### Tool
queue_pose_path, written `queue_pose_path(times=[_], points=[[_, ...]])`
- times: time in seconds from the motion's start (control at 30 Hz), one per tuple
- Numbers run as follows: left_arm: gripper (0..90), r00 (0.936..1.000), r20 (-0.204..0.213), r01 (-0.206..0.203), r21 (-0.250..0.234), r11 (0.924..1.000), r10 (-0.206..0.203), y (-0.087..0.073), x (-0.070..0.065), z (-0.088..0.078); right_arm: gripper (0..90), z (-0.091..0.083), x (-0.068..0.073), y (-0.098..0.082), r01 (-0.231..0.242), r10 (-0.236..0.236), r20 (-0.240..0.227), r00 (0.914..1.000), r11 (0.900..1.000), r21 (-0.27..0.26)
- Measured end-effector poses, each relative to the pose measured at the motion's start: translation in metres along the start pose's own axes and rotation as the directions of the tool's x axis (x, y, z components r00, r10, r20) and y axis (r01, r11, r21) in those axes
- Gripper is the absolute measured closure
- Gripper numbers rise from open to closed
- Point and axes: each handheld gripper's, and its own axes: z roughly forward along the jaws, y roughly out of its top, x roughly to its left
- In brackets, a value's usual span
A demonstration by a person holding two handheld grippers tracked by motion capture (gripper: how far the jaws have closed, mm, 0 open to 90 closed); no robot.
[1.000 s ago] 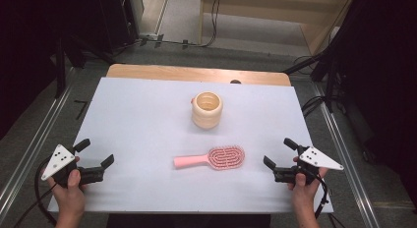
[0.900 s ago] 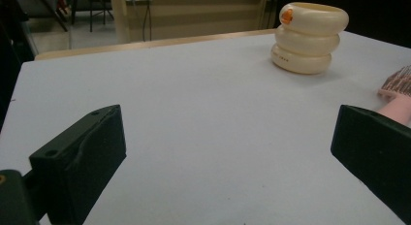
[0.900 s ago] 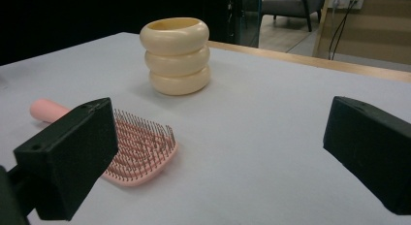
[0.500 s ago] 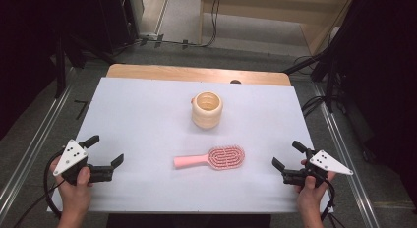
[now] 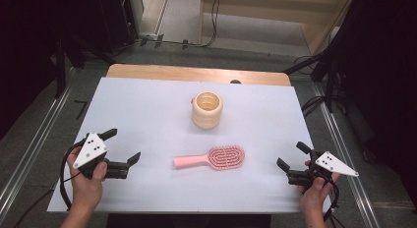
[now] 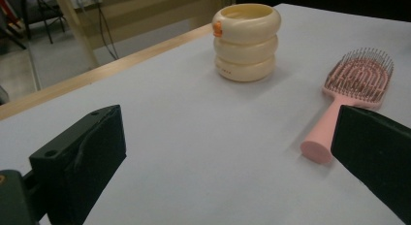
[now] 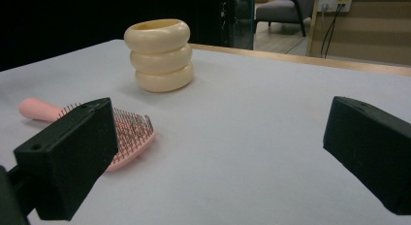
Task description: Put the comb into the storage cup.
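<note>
While both my left gripper point(image 5: 121, 149) and right gripper point(image 5: 290, 162) hover with jaws wide apart, the pink hairbrush point(image 5: 211, 158) lies between them, bristles up, near the cream ringed cup point(image 5: 207, 109), and a careless grab could skid its slim handle away.

Lab or studio – white-covered table point(image 5: 147, 105), floor rails point(image 5: 34, 154), cables point(image 5: 214, 21), dark curtains point(image 5: 383, 66)

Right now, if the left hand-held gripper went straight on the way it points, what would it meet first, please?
Probably the pink hairbrush: the open left hand-held gripper points across the table toward its handle end, which lies just inside one jaw's line, so it might slip narrowly past.
</note>
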Motion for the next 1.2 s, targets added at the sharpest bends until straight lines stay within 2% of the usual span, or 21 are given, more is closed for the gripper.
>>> queue_pose_path(times=[0.2,0.5,0.73,1.0,1.1,1.2], points=[[0.0,0.9981,0.044,-0.045,0.018,0.9988,0.044,0.01,-0.01,0.014,0.0,0.0,-0.003,-0.003,-0.003,0.003,-0.001,1.0,1.0,0.01],[0.0,0.9925,0.104,-0.07,0.047,0.9965,0.065,0.021,-0.021,0.032,0.0,0.002,-0.005,-0.006,-0.007,0.007,0.003,1.0,1.0,0.015],[0.0,0.9791,0.19,-0.097,0.117,0.9884,0.074,0.025,-0.029,0.049,0.0,0.003,-0.006,-0.007,-0.009,0.009,-0.002,1.0,1.0,0.019],[0.0,0.9678,0.236,-0.127,0.155,0.9797,0.088,0.03,-0.036,0.066,0.0,0.004,-0.005,-0.007,-0.008,0.008,0.0,1.0,1.0,0.021],[0.0,0.9657,0.243,-0.135,0.167,0.9767,0.091,0.033,-0.039,0.072,0.0,0.005,-0.004,-0.007,-0.005,0.005,-0.001,1.0,1.0,0.027],[0.0,0.9588,0.266,-0.153,0.192,0.9694,0.098,0.036,-0.043,0.079,0.0,0.005,-0.005,-0.007,-0.004,0.005,-0.002,1.0,1.0,0.026]])
